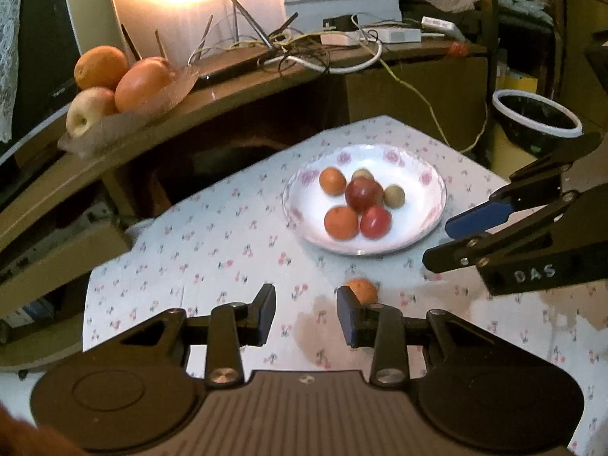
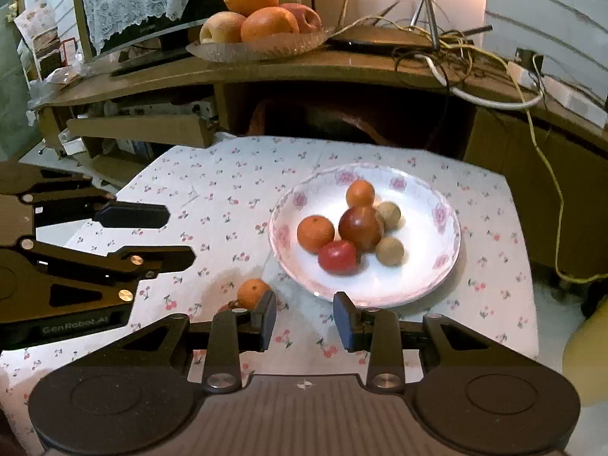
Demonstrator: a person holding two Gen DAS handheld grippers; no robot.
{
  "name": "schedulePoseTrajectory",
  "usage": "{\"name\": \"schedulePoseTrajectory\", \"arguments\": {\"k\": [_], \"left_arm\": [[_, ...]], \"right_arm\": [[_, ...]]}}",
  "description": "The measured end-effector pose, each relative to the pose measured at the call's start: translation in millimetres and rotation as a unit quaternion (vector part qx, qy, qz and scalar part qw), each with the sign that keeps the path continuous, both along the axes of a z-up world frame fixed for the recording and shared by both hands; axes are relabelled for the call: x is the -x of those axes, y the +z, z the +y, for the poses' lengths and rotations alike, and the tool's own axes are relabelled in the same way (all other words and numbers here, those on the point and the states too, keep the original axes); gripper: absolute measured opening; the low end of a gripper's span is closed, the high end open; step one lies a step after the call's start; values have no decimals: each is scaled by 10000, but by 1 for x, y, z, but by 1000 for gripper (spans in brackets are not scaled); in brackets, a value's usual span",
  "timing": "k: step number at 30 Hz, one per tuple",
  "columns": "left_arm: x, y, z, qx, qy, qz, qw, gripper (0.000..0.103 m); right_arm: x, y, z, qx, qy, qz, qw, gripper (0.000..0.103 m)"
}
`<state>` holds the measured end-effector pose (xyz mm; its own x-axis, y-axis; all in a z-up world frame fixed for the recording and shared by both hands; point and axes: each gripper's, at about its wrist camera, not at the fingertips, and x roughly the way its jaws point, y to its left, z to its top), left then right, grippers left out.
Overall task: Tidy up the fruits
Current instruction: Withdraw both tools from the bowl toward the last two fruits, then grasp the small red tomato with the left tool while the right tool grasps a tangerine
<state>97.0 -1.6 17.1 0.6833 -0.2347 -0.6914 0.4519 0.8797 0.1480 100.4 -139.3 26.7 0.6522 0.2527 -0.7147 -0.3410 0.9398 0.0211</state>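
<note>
The plate (image 2: 442, 266) sits on the clothed desk (image 1: 212, 235), holding two oranges, two red fruits and two dull brown ones, one half hidden; a stray orange (image 1: 364, 289) lies just beside the plate, partly behind a jaw in both views; left gripper (image 1: 306, 315) and right gripper (image 2: 304, 317) stand narrowly parted, empty; edges blur.

i see a blown-out warm glare at the top of both views; the room is dim, edges bend, fruit slightly blurred.
</note>
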Motion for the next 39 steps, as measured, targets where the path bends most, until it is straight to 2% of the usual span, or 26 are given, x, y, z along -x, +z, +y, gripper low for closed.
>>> {"name": "schedulePoseTrajectory", "arguments": {"k": [6,14,24,28,39], "left_arm": [[6,-9,4,106,-133,211,9996,41],[1,-32,-21,214,-463,574,9970,41],[-19,-59,-41,93,-288,726,9969,39],[-14,-59,-39,-20,-325,709,9969,33],[-1,-46,0,117,-124,678,9976,33]], "right_arm": [[7,-9,5,-139,-4,189,9997,37],[-8,-8,-5,-183,-196,169,9995,37],[-13,-13,-10,-125,-94,334,9993,37],[-14,-13,-11,-129,-54,351,9993,37],[-17,-19,13,-273,266,341,9987,37]]}}
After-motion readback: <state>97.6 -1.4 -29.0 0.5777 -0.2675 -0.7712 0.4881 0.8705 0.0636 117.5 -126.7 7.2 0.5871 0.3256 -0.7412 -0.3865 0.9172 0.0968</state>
